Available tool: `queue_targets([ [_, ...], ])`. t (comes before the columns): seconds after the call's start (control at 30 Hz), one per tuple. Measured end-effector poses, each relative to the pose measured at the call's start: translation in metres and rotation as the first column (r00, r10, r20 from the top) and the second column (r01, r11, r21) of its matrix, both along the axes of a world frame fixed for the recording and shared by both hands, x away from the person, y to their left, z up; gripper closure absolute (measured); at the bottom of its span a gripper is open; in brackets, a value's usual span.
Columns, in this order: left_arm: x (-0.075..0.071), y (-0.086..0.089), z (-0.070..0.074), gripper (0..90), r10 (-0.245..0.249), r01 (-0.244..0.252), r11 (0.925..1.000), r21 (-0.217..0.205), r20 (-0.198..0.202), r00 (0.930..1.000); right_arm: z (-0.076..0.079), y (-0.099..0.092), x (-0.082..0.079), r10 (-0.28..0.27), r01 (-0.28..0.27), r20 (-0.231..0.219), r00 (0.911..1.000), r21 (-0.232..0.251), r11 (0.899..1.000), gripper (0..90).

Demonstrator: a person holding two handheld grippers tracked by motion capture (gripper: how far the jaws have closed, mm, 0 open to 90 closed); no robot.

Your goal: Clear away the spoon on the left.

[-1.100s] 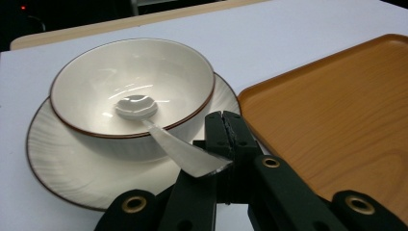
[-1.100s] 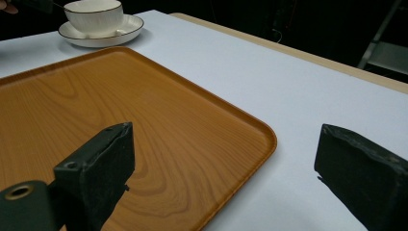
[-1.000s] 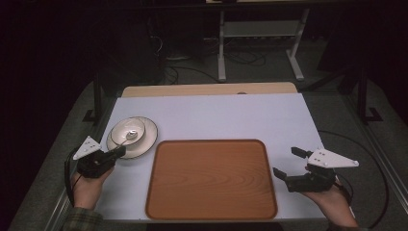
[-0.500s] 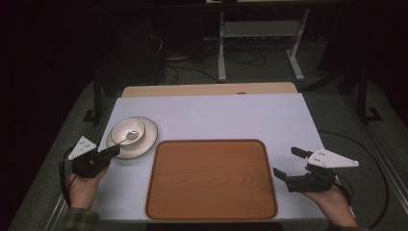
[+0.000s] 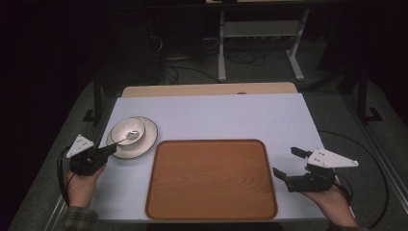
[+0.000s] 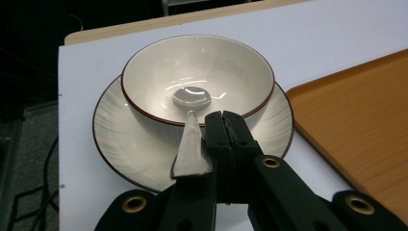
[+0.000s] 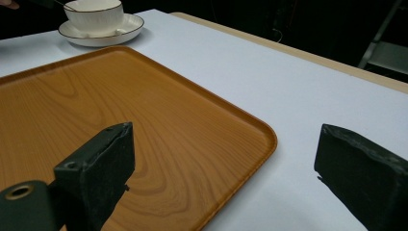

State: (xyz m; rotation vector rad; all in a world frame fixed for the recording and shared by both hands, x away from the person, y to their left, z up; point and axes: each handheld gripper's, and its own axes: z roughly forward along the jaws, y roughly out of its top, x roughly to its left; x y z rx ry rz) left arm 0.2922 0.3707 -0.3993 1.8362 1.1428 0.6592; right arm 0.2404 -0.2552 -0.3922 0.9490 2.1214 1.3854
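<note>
High view. Bench (image 5: 216, 115) topped in pale lilac-white. Left gripper (image 5: 107, 150) at the near left edge, held in the left hand (image 5: 79, 185), its jaws pointing toward the saucer (image 5: 146, 140). White bowl (image 5: 126, 130) sits on that saucer. Spoon (image 5: 126, 137) lies with its scoop in the bowl and its handle running out over the rim to the left gripper's jaw tips. Wooden tray (image 5: 211, 179) at centre, just beside the saucer, not touching it as far as can be told. Right gripper (image 5: 289, 163) hovers off the tray's right edge, jaws spread wide, nothing between them; right hand (image 5: 332, 202) beneath.

Left gripper view. Jaws pressed together at the tips. Spoon handle (image 6: 191, 149) lies along the left side of the left jaw; whether it is pinched or merely alongside, cannot tell. Spoon scoop rests at the bowl's (image 6: 159, 72) bottom. Saucer (image 6: 120, 139) under the bowl, brown-rimmed like it. Tray (image 6: 365, 120) corner at right.

Right gripper view. Jaws stand well apart, empty, over the tray's (image 7: 120, 106) corner and bare bench (image 7: 288, 96). Bowl (image 7: 96, 14) and saucer (image 7: 122, 26) far off at top left.
</note>
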Motion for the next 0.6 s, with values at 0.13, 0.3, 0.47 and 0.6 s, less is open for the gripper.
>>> queue_targets([
  [0.13, 0.002, 0.001, 0.001, 89.9, 0.015, -0.015, 0.9999, 0.003, 0.005, 0.9999, 0.0, 0.0, 0.0, 0.001, -0.001, 0.002, 1.0, 0.0, 1.0, 6.3],
  [0.3, 0.005, 0.006, 0.001, 90.0, 0.04, -0.04, 0.9992, 0.006, 0.005, 0.9992, 0.0, 0.0, 0.0, 0.0, 0.0, 0.0, 1.0, -0.001, 1.0, 6.4],
  [0.47, 0.008, 0.01, 0.0, 90.0, 0.057, -0.057, 0.9983, 0.003, 0.006, 0.9983, 0.0, 0.0, 0.0, 0.0, 0.0, -0.001, 1.0, -0.002, 1.0, 6.3],
  [0.6, 0.011, 0.014, 0.001, 89.9, 0.071, -0.071, 0.9975, 0.002, 0.007, 0.9974, 0.0, 0.0, 0.0, 0.0, 0.0, -0.002, 1.0, -0.002, 1.0, 6.4],
])
